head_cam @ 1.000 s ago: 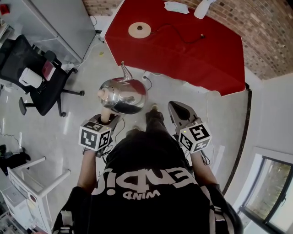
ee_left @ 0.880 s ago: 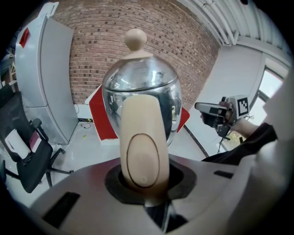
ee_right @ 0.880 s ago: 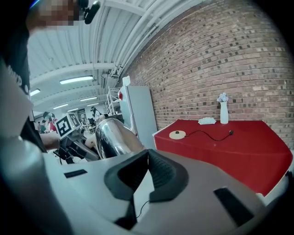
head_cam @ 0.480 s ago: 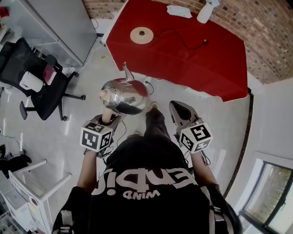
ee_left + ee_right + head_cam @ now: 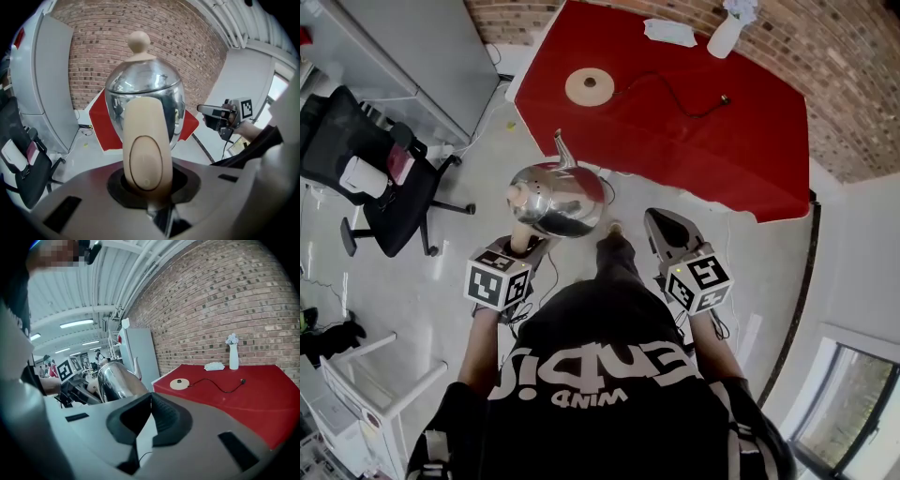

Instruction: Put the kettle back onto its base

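Kettle of polished steel point(image 5: 555, 199) in the air, short of its round cream base point(image 5: 589, 86)
Nearest, the left gripper point(image 5: 147, 187) has its jaws clamped on the kettle's cream handle point(image 5: 143, 145), and the right gripper point(image 5: 149, 398) is closed on nothing. The pick-up looks done, while the carry and the set-down remain, since the kettle is well apart from the base, which lies on the red desk point(image 5: 741, 141). Only the left gripper view shows the clamp on the handle, and only the head view shows the bare floor point(image 5: 487, 141) between kettle and base.
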### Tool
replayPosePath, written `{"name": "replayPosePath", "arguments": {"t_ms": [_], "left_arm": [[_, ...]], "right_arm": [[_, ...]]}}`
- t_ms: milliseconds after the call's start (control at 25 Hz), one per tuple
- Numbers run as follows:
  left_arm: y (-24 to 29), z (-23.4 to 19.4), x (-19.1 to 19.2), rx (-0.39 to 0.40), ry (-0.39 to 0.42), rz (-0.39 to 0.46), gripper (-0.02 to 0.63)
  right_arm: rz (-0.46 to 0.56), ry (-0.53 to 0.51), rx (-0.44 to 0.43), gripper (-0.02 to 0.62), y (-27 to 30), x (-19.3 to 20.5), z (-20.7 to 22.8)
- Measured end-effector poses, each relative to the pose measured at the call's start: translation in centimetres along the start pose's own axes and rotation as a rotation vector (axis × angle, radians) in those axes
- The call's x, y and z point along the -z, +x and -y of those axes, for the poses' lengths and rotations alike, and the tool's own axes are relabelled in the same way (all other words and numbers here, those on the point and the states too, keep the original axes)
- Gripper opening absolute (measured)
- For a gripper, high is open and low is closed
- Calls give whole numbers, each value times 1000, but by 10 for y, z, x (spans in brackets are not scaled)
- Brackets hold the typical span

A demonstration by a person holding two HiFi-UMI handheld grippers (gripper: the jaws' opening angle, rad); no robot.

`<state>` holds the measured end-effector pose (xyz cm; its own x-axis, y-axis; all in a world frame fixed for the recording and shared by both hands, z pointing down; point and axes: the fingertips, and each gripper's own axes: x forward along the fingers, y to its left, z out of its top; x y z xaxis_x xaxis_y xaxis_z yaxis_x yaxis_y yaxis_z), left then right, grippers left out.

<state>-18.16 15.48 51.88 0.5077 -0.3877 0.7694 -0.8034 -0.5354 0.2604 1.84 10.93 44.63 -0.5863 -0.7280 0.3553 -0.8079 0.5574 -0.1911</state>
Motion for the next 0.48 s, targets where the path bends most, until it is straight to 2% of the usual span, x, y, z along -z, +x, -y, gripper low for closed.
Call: {"name": "replayPosePath", "arguments": {"t_ms": [480], "left_arm": [[45,-19,-73,-17,-37,-12,66]], "right_arm": [[1,-14,-49,23,49,-46,72]]}}
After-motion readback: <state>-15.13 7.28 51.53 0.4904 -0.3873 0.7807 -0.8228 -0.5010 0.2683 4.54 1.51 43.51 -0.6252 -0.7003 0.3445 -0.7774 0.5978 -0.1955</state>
